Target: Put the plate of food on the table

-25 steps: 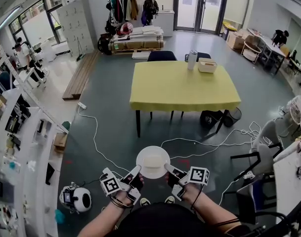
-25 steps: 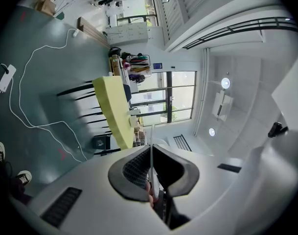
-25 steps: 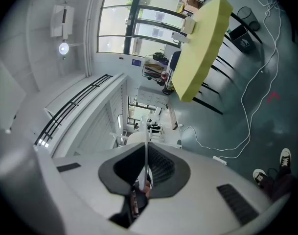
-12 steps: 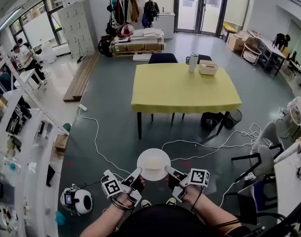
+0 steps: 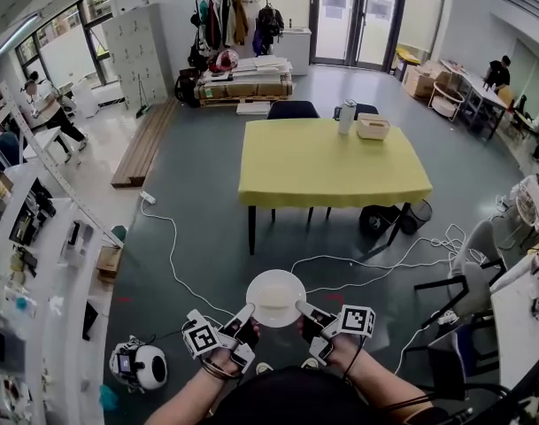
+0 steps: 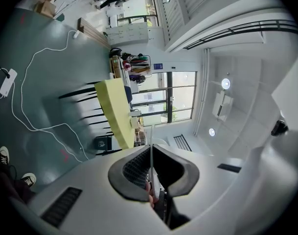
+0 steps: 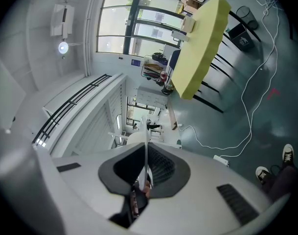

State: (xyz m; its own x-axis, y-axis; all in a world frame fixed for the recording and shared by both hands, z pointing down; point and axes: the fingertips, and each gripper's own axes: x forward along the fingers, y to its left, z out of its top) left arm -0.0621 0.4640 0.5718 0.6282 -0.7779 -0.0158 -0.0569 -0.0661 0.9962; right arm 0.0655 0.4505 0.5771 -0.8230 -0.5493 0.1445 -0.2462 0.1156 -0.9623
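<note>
1. Where it hangs above the floor, well short of the yellow table (image 5: 331,162), the white plate (image 5: 275,297) of pale food is clamped at opposite rims by the left gripper (image 5: 247,310) and right gripper (image 5: 301,306).
2. White cables (image 5: 366,262) cross the floor between plate and table.
3. A flask (image 5: 347,116) and a beige box (image 5: 373,127) stand at the table's far edge.

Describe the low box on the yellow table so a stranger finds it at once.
Find the yellow table in the middle of the room. At its far edge, toward the right corner, two things stand side by side. The box is the low, wide, beige one; the bottle on its left is tall and slim.
</note>
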